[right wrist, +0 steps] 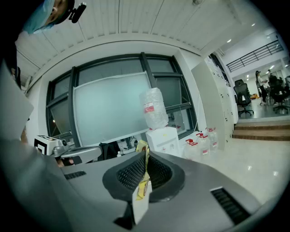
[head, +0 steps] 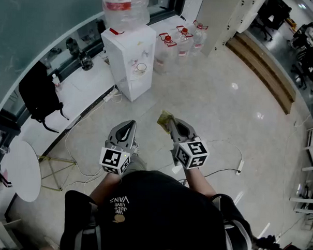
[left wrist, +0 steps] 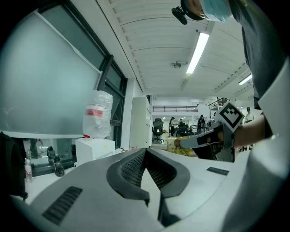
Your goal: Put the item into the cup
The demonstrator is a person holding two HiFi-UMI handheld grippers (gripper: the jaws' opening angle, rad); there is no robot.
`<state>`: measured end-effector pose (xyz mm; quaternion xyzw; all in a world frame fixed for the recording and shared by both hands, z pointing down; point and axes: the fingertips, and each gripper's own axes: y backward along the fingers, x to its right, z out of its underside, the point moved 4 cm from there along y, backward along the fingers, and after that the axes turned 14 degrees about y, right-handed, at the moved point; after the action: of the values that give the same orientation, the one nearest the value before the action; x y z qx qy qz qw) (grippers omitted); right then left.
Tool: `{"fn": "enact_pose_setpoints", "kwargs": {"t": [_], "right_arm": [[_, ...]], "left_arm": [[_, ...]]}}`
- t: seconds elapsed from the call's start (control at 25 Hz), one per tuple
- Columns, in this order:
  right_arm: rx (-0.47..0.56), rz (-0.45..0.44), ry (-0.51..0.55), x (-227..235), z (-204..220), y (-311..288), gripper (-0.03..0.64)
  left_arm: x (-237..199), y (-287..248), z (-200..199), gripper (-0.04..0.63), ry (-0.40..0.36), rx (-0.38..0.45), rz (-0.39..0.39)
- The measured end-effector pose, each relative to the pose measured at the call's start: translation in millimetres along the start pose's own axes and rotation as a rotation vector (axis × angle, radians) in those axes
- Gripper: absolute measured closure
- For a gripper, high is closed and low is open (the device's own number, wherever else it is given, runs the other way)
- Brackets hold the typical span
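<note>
1. Left gripper [left wrist: 145, 151]: jaws fully together, ribbed pads [left wrist: 132, 168] meeting at the tip. Nothing lay between them. Held about level in front of the person's torso, to the left of the other gripper.

2. Right gripper [right wrist: 146, 153]: jaws clamped on item 3, tilted slightly downward. In the head view it sat a little ahead of the left gripper, the two near each other but apart.

3. Yellow packet [right wrist: 143, 182]: thin and flat, pinched edge-on between the right gripper's pads. One end stood out past the jaw tips; a pale end hung out behind the pads, towards the camera. Carried in the air above the floor [head: 234, 115].

4. Cup [head: 141, 68]: small and pale, standing in the niche of the white water dispenser [head: 130, 48]. Well apart from the packet and both grippers.

5. Water dispenser: white cabinet on the floor by the window wall, a large clear bottle upturned on top.

6. Spare water bottles [head: 173, 44]: red-capped, standing on the floor just beside the dispenser.
</note>
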<state>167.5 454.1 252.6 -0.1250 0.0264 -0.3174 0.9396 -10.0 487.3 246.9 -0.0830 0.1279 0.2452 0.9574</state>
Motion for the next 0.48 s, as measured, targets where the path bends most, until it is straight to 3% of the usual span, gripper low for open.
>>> {"fn": "enact_pose_setpoints", "kwargs": {"t": [0.48], "right_arm": [[-0.004,0.019,-0.043,25,-1,-50,0.572]], "left_arm": [[-41,-43,6,0.563,0.076,-0.044,0.036]]}}
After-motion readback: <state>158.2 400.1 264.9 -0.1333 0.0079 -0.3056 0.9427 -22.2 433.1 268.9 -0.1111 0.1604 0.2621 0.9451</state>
